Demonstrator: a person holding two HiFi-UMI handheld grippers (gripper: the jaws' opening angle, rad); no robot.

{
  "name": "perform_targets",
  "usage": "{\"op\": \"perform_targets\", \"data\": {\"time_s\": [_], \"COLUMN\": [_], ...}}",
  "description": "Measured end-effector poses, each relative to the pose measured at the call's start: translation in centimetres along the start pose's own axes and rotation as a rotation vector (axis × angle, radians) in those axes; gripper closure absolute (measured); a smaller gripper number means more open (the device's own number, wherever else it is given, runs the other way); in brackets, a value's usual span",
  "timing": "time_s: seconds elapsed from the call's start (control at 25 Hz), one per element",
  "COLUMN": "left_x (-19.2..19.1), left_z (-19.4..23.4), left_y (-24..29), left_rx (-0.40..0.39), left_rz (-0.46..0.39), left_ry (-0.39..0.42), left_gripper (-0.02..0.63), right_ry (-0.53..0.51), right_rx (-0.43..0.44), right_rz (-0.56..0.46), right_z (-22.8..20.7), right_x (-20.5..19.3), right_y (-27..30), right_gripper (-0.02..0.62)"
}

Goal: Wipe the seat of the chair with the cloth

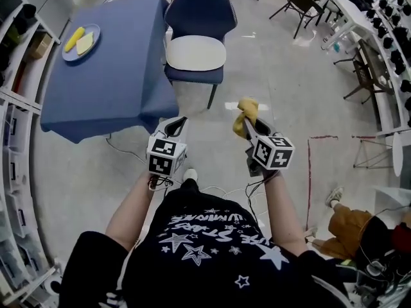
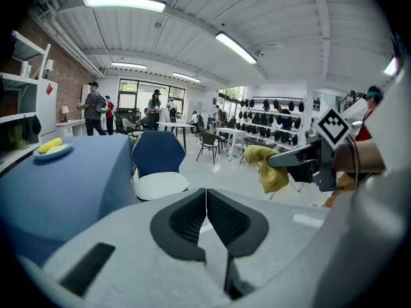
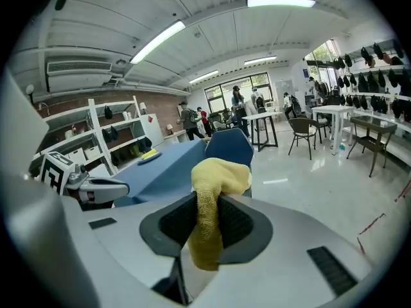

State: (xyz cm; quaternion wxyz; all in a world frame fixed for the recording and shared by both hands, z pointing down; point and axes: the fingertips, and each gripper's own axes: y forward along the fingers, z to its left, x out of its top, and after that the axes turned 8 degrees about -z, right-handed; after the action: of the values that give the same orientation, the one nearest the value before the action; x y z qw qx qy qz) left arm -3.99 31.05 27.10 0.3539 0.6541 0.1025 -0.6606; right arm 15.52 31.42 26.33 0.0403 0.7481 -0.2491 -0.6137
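A dark blue chair (image 1: 198, 15) with a white seat cushion (image 1: 195, 53) stands ahead of me, beside the blue-clothed table; the chair (image 2: 158, 154) and its cushion (image 2: 160, 185) also show in the left gripper view. My right gripper (image 1: 247, 126) is shut on a yellow cloth (image 1: 246, 114), held in the air well short of the chair. The cloth (image 3: 214, 201) bunches above the jaws and hangs down between them, hiding most of the chair (image 3: 230, 147). My left gripper (image 1: 176, 127) is shut with nothing in it, jaws touching (image 2: 206, 205).
A table under a blue cloth (image 1: 112, 63) stands left of the chair, with a plate of yellow food (image 1: 81, 42) on it. White shelving (image 1: 14, 101) lines the left. More chairs and tables (image 1: 359, 63) stand at the right. A seated person (image 1: 350, 226) is at lower right.
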Motion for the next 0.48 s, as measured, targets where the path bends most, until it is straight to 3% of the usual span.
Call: {"op": "perform_targets", "data": {"time_s": [0.2,0.48], "left_x": [1.7,2.1], "left_z": [4.9,7.0], "left_y": [3.8,9.1], "left_rx": [0.013,0.035], "left_rz": [0.0,0.032], "left_ry": [-0.019,-0.032], "left_gripper": [0.584,0.584], "right_ry": [0.021,0.025], "right_rx": [-0.002,0.012], "right_rz": [0.008,0.039], "right_z": [-0.3,-4.3], "right_x": [2.0,3.5], "right_y": [5.4,10.9], "right_gripper": [0.509,0.508]}}
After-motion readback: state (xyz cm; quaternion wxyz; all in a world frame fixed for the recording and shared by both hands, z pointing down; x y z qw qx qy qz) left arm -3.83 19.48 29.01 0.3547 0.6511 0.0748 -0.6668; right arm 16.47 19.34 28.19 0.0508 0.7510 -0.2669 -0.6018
